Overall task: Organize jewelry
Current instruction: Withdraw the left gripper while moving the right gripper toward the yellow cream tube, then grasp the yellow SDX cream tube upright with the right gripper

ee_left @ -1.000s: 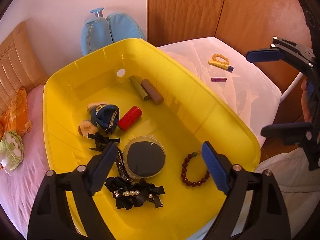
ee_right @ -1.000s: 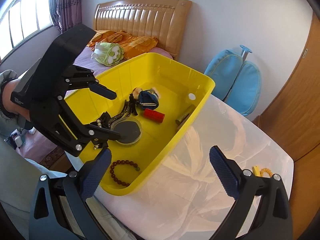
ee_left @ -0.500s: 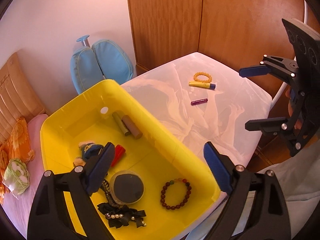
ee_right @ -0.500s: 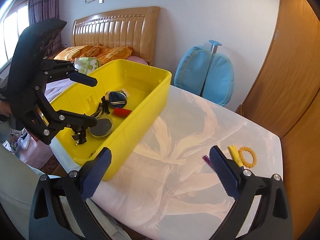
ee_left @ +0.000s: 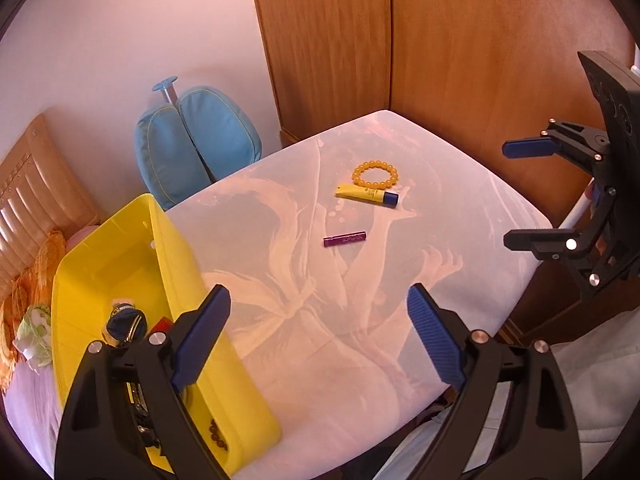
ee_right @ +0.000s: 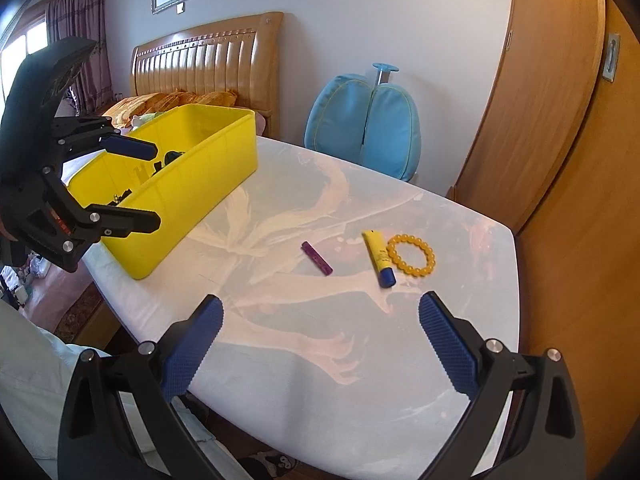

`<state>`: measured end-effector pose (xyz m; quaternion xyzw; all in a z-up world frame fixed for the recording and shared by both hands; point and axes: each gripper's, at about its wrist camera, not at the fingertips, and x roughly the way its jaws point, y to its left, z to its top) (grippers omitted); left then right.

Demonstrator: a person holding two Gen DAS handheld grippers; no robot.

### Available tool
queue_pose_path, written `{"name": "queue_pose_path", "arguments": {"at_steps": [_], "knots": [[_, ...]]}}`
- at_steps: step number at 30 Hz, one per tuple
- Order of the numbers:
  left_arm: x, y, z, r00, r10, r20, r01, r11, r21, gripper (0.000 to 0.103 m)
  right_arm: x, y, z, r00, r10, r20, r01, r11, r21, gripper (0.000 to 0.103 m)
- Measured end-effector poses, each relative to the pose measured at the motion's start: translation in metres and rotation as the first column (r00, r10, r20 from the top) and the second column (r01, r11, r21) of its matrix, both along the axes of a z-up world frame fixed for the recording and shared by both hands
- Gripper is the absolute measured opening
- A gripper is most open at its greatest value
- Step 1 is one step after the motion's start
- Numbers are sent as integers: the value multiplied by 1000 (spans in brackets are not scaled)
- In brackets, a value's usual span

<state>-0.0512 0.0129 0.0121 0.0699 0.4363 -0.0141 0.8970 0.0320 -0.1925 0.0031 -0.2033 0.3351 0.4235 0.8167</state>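
Yellow bead bracelet [ee_right: 412,255]: flat on white table [ee_right: 460,352], touching yellow tube [ee_right: 378,257]; purple stick [ee_right: 317,263] near. Yellow bin [ee_right: 192,196]: at table's far left end, holds dark bead bracelet [ee_left: 218,436] and pouch [ee_left: 125,320]. Left gripper [ee_left: 318,338], right gripper [ee_right: 320,344]: jaws apart, empty, above the table.

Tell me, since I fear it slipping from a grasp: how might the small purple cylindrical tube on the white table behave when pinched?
The small purple cylindrical tube lies on its side on the white table, so a nudge across its length would probably roll it. It looks rigid, smooth and slim, so it may slide between pads. Pinching across its width seems safest.
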Motion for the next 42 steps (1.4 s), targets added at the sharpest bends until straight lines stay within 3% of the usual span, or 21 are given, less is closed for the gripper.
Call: {"name": "queue_pose_path", "arguments": {"at_steps": [4,7,11,16,26,32,36,40,42], "knots": [[5,-16,-9,997,77,1,-76,997,-30,88,8,-17,-8,1000,25,-11,-25,999,-27,99],[8,-25,-17,996,85,7,-85,996,-37,88,14,-19,-15,999,26,-25,-27,998,-50,99],[19,-32,-23,995,101,6,-102,995,25,88,26,-22,-25,999,-13,-49,10,998,-67,99],[47,-25,-34,994,107,-28,-106,994,29,88,45,-26,-33,992,-99,-81,92,992,-87,99],[87,-42,-52,996,-58,-64,60,998,35,88,75,-21,-44,973,-197,-121,183,976,-117,99],[115,-30,-62,994,-40,-103,38,999,-16,88,94,-5,-52,965,-230,-128,212,968,-137,99],[128,-22,-69,993,-19,-120,20,1000,9,88,112,10,-57,959,-246,-143,228,964,-134,99],[137,-12,-74,988,-20,-155,11,998,-61,88,128,29,-66,959,-236,-157,215,966,-141,99],[138,-9,-77,987,-24,-156,15,998,-62,88,135,38,-71,961,-226,-161,204,968,-143,99]]}}
